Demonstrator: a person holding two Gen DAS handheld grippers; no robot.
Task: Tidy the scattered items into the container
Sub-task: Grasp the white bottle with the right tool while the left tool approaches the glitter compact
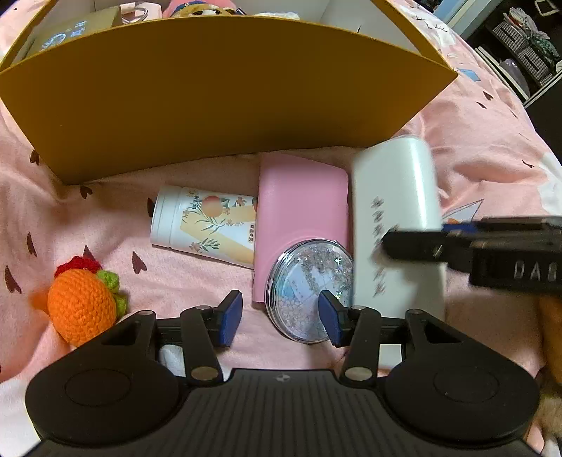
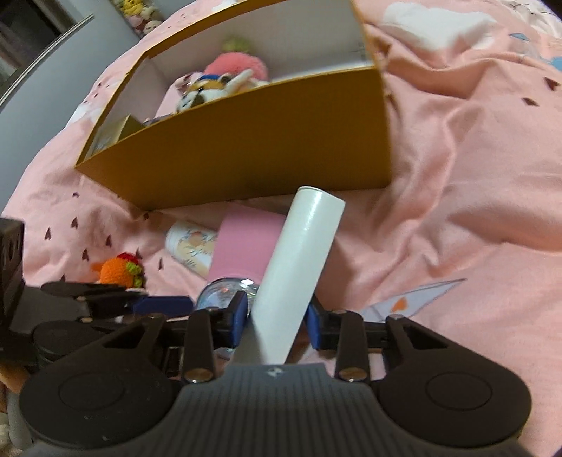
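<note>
One risk: the white case (image 2: 298, 267), pinched low by the right gripper (image 2: 277, 325) with its far end tilted up, could pivot loose or clip the box (image 2: 246, 140) wall. The box lies just beyond. The left gripper (image 1: 281, 318), spread and empty, hovers near the mirror (image 1: 309, 291).

A pink bedsheet (image 1: 474, 140) covers the bed, all crumpled, with little dark hearts printed on it and a paper plane picture (image 2: 418, 295). Past the far right corner of the bed stands a shelf with grey patterned baskets (image 1: 520, 45). Past the far left edge there is a grey wall (image 2: 52, 70), and a row of small plush toys (image 2: 140, 14) sits up high.
</note>
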